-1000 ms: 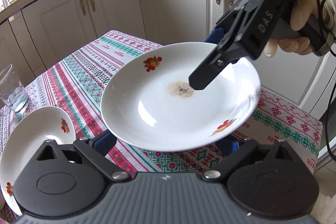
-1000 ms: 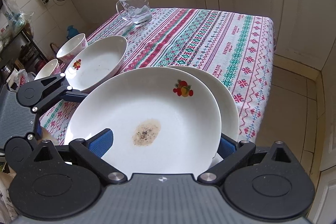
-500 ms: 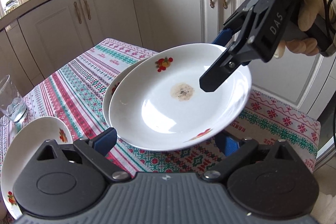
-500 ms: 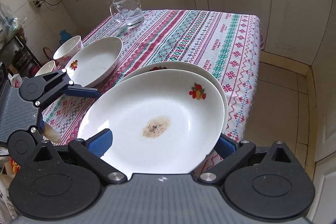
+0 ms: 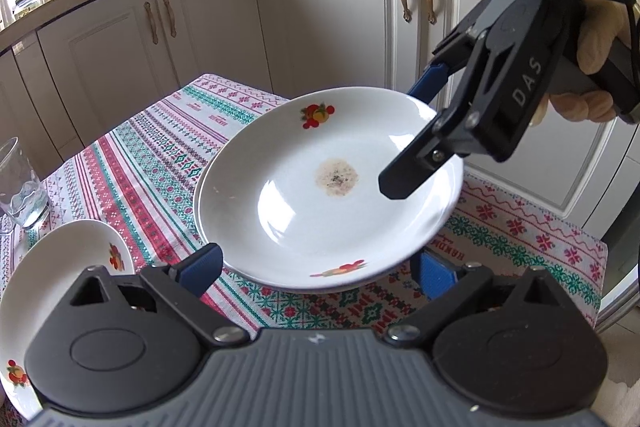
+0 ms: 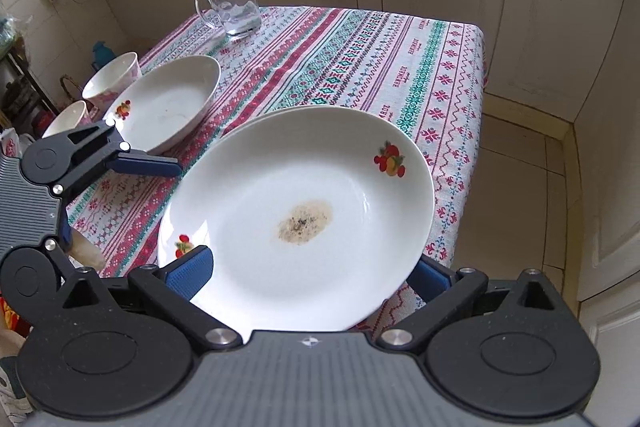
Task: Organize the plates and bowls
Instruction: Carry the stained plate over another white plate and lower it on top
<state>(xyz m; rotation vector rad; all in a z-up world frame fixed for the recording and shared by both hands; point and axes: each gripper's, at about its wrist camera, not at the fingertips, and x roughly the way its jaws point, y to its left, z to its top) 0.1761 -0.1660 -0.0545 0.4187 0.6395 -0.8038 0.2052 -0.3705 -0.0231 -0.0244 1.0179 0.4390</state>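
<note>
Lowered since a second ago, the stained plate (image 6: 304, 219) now sits nested on the second plate (image 5: 204, 187) that lies on the bench (image 6: 360, 43), where earlier it hung tilted in the air above the striped cloth. Only a thin crescent of the lower plate's rim shows along the far edge in the right wrist view and along the left edge in the left wrist view. The right tool (image 6: 308, 273) has its blue-padded fingers (image 6: 188, 271) spread wide at either side of the stained plate's near rim; whether the pads press the rim or merely flank it cannot be told. In the left wrist view this same tool reaches in from the upper right, one black finger over the plate's inner slope, held by a gloved hand (image 5: 596, 39). The left tool (image 5: 316, 269) stands open too, its pads just beside the near rim of the stack and holding nothing. A brownish speckled stain (image 6: 306, 221) marks the plate's centre, and fruit decals sit on its rim. Farther along the bench lie a third plate (image 6: 168, 103), two small white bowls (image 6: 114, 79) beside it, and a glass mug (image 6: 234, 5) near the far edge.
</note>
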